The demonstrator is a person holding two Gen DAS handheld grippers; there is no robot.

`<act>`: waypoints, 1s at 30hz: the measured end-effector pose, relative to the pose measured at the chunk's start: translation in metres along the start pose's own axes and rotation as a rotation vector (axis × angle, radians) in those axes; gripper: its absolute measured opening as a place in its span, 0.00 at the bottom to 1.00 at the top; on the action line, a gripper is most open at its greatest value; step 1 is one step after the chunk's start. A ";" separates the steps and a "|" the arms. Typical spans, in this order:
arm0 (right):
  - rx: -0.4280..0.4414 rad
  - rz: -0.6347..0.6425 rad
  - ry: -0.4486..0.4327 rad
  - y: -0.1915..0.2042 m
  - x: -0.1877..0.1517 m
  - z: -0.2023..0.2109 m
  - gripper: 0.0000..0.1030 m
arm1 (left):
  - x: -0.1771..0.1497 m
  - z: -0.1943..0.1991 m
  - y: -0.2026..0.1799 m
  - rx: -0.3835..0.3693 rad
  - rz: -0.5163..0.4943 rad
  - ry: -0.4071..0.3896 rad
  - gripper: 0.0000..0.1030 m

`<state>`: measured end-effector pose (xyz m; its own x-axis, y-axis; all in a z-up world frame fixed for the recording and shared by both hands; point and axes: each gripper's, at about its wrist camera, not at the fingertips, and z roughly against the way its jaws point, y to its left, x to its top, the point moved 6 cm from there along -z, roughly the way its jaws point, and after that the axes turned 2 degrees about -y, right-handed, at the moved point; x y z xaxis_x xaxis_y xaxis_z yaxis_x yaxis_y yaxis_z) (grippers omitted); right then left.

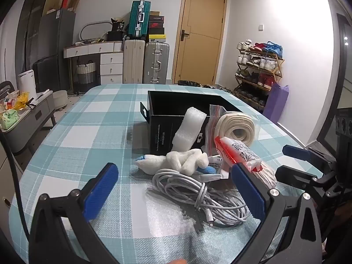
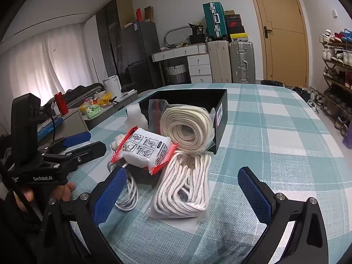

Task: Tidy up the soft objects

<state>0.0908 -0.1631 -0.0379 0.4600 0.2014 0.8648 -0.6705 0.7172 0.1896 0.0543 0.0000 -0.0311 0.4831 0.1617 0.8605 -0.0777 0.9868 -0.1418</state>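
Observation:
A pile of soft things lies before an open black box (image 1: pixel 167 129) (image 2: pixel 220 118) on the checked table. In the left wrist view: a grey coiled cable (image 1: pixel 198 195), a white cloth bundle (image 1: pixel 182 162), a white foam roll (image 1: pixel 189 129), a bagged cream rope coil (image 1: pixel 237 127) and a red-and-white packet (image 1: pixel 237 154). My left gripper (image 1: pixel 176 195) is open, just above the cable. In the right wrist view: the packet (image 2: pixel 147 149), the cream coil (image 2: pixel 187 127) and a bagged white rope (image 2: pixel 184 187). My right gripper (image 2: pixel 182 195) is open over the white rope.
The table (image 2: pixel 286 143) has bare cloth to the right of the box. The left gripper (image 2: pixel 81 145) shows at the left of the right wrist view. Suitcases (image 1: pixel 145 63), drawers and a shoe rack (image 1: pixel 257 70) stand behind.

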 end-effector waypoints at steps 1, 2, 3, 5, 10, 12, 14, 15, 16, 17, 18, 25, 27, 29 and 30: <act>-0.001 0.002 -0.001 0.000 0.000 0.000 1.00 | 0.001 0.004 0.000 0.006 -0.005 -0.034 1.00; -0.005 0.003 0.015 0.000 -0.001 0.000 1.00 | 0.001 0.004 0.000 0.006 -0.005 -0.035 1.00; -0.006 0.004 0.018 -0.001 -0.001 0.000 1.00 | 0.000 0.004 -0.001 0.005 -0.005 -0.037 1.00; -0.008 0.008 0.019 -0.001 -0.002 -0.001 1.00 | 0.000 0.006 -0.001 0.009 -0.007 -0.042 1.00; -0.013 0.010 0.021 0.001 -0.001 0.000 1.00 | 0.001 0.005 0.003 0.005 -0.002 -0.022 1.00; -0.013 0.010 0.021 0.002 0.000 0.000 1.00 | 0.001 0.004 0.004 0.003 -0.002 -0.021 1.00; -0.011 0.006 0.023 -0.001 0.000 -0.001 1.00 | 0.002 0.007 -0.001 0.005 -0.004 -0.024 1.00; -0.012 0.008 0.022 0.000 -0.001 -0.001 1.00 | 0.002 0.008 -0.001 0.007 -0.004 -0.026 1.00; -0.012 0.008 0.022 0.000 -0.001 -0.001 1.00 | 0.002 0.008 -0.001 0.006 -0.005 -0.026 1.00; -0.010 0.007 0.022 -0.001 -0.001 -0.001 1.00 | 0.002 0.008 -0.001 0.006 -0.005 -0.025 1.00; -0.009 0.006 0.020 -0.001 -0.001 -0.001 1.00 | 0.003 0.008 -0.001 0.006 -0.005 -0.024 1.00; -0.008 0.003 0.020 -0.002 -0.003 -0.001 1.00 | 0.004 0.010 -0.007 0.009 -0.017 -0.028 1.00; -0.007 0.003 0.019 -0.002 -0.003 -0.001 1.00 | 0.004 0.009 -0.008 0.009 -0.018 -0.029 1.00; -0.008 0.002 0.022 -0.002 -0.003 -0.001 1.00 | 0.004 0.010 -0.008 0.009 -0.018 -0.029 1.00; -0.009 0.003 0.021 -0.002 -0.003 -0.001 1.00 | 0.004 0.010 -0.008 0.011 -0.018 -0.030 1.00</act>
<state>0.0918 -0.1645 -0.0413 0.4705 0.2174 0.8552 -0.6668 0.7224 0.1832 0.0485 -0.0076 -0.0220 0.4585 0.1434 0.8770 -0.0786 0.9896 -0.1206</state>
